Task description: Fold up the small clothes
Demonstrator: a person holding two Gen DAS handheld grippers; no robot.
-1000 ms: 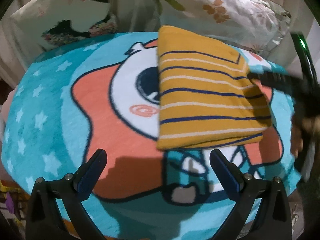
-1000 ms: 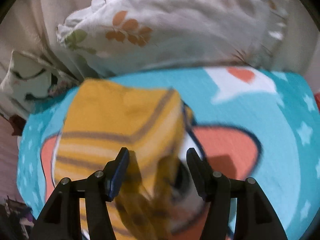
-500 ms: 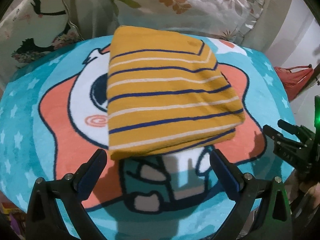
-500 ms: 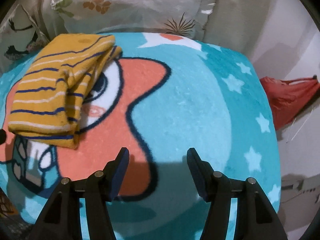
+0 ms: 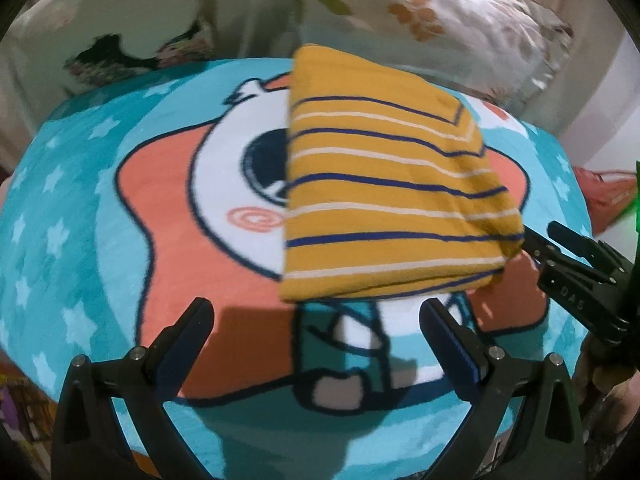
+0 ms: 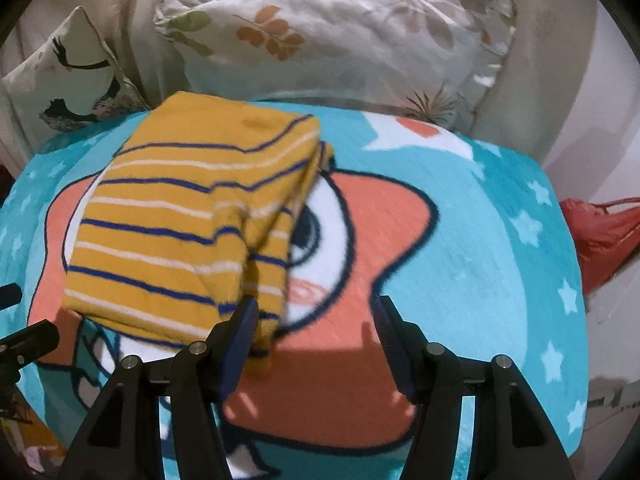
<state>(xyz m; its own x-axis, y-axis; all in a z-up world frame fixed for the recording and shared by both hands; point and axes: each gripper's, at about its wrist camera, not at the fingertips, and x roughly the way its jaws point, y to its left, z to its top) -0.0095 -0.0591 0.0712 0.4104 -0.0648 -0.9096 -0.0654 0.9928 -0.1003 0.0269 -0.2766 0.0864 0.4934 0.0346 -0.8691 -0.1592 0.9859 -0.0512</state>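
A folded yellow garment (image 5: 384, 184) with blue and white stripes lies flat on a teal cartoon blanket (image 5: 72, 240). My left gripper (image 5: 316, 314) is open just short of the garment's near edge, with nothing between its fingers. My right gripper (image 6: 316, 308) is open too. Its left finger (image 6: 244, 320) stands at the garment's (image 6: 172, 232) near right corner, and only blanket lies between its fingers. In the left wrist view the right gripper (image 5: 542, 232) shows at the right, with its tips beside that same corner.
Two printed pillows (image 6: 340, 36) (image 6: 68, 76) lean along the far edge of the blanket. A red bag (image 6: 600, 236) lies off the right side. The blanket (image 6: 500, 280) curves away at its left, right and near edges. The left gripper (image 6: 24, 340) pokes in at the left edge.
The right gripper left the garment's right side, swung out to the right over bare blanket, then came back to the near right corner. The left gripper shifted sideways and returned.
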